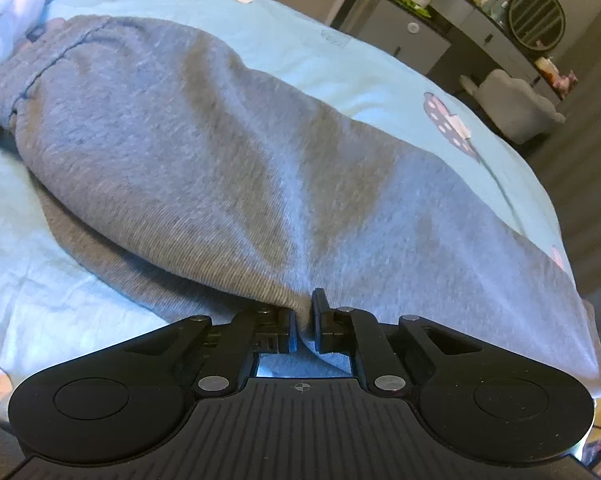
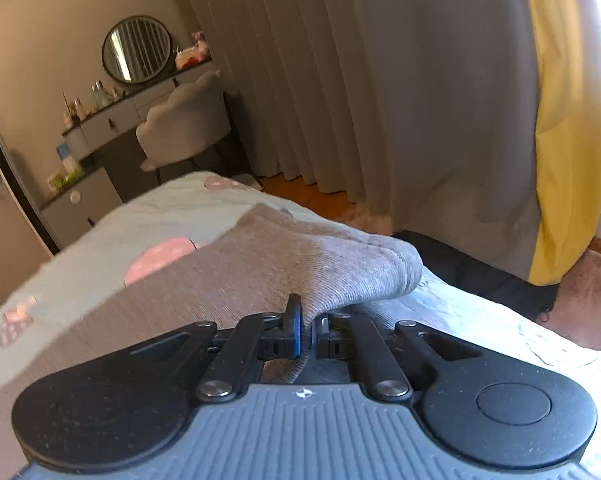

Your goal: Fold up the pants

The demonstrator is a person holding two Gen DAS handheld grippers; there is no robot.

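A bed (image 1: 100, 308) with a pale blue printed sheet (image 1: 340, 68) carried grey pants (image 1: 172, 152), spread across it.

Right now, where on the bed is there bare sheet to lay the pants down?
Bare sheet left of the grey pants, and a strip beyond them toward the dresser. Crowded near both tongs, clamped on bunched fabric.

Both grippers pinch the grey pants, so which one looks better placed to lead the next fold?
Probably the right gripper: it pinches the pants at a free end. The left gripper clamps mid-edge, suited to anchoring.
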